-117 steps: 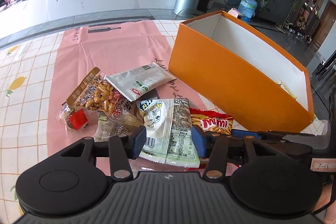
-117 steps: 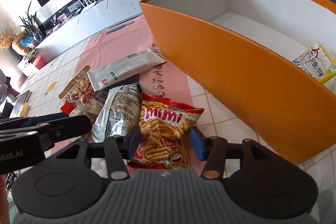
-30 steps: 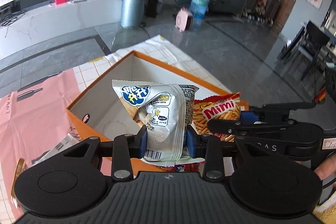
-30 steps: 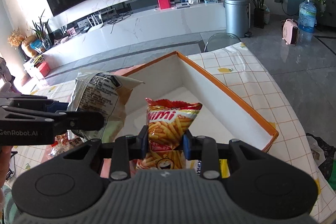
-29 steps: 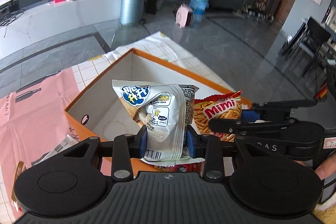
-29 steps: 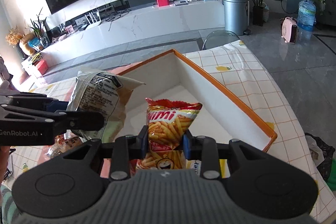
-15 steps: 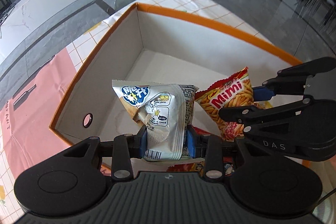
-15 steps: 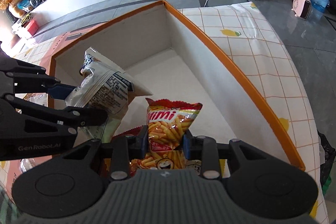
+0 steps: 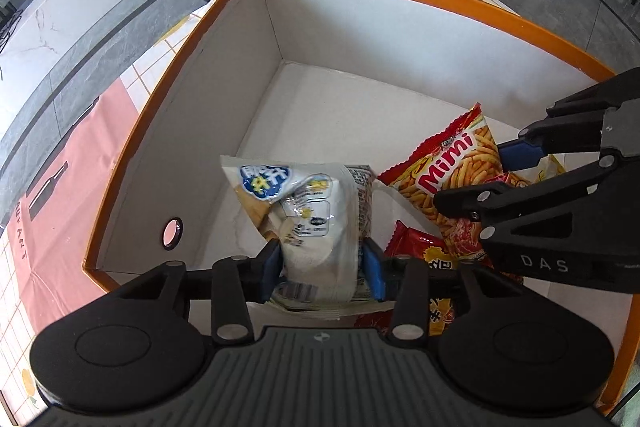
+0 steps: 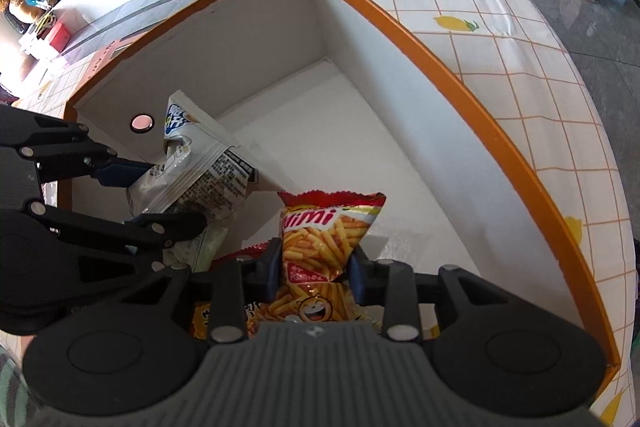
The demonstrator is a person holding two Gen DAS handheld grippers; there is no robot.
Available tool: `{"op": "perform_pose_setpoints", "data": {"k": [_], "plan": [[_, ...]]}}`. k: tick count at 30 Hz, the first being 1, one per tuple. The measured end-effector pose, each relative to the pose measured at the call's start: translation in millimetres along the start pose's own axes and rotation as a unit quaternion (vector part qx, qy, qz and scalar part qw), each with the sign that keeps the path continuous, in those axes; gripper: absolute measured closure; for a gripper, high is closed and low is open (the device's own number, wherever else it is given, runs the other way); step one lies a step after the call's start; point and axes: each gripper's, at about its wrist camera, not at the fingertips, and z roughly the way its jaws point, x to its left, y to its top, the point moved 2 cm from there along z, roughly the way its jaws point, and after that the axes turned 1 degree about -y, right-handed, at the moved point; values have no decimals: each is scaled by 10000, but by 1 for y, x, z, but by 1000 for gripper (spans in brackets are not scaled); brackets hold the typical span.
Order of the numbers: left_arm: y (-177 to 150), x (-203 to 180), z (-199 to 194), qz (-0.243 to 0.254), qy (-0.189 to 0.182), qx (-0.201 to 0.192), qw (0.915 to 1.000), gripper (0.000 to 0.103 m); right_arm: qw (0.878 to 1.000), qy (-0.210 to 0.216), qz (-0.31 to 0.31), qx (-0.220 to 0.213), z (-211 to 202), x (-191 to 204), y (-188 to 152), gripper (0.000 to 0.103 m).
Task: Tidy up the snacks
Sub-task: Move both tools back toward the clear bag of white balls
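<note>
The orange box (image 9: 132, 131) stood on the checked surface (image 10: 532, 39), its white inside largely bare. Both tools pointed down into it. The left tool (image 9: 323, 263) was opening, the white snack bag (image 9: 312, 211) between its pads. The right tool (image 10: 316, 269) was opening too, its pads touching the Mimi fries packet (image 10: 324, 239). A red packet (image 9: 420, 247) lay beneath.
</note>
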Motion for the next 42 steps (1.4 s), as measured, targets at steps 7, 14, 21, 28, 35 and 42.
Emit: {"op": "perform_pose_setpoints", "data": {"k": [7, 14, 21, 28, 35, 42], "plan": [[-4, -4, -15, 61, 129, -406, 9991, 33, 9986, -428, -261, -190, -11, 10, -6, 53], [-20, -4, -65, -166, 26, -1022, 9946, 33, 9969, -538, -213, -539, -45, 19, -14, 50], [-58, -3, -114, -599, 103, -1427, 9879, 33, 9929, -234, -8, -1164, -93, 46, -41, 50], [-123, 14, -160, -1051, 432, -1620, 9802, 33, 9818, 205, -34, -1889, -139, 98, -78, 50], [-197, 46, -172, -1697, 660, -1463, 9723, 33, 9729, 781, -250, -2162, -140, 165, -122, 47], [-262, 66, -170, -2139, 696, -1448, 9635, 33, 9748, 697, -518, -2053, -105, 218, -162, 36]]}}
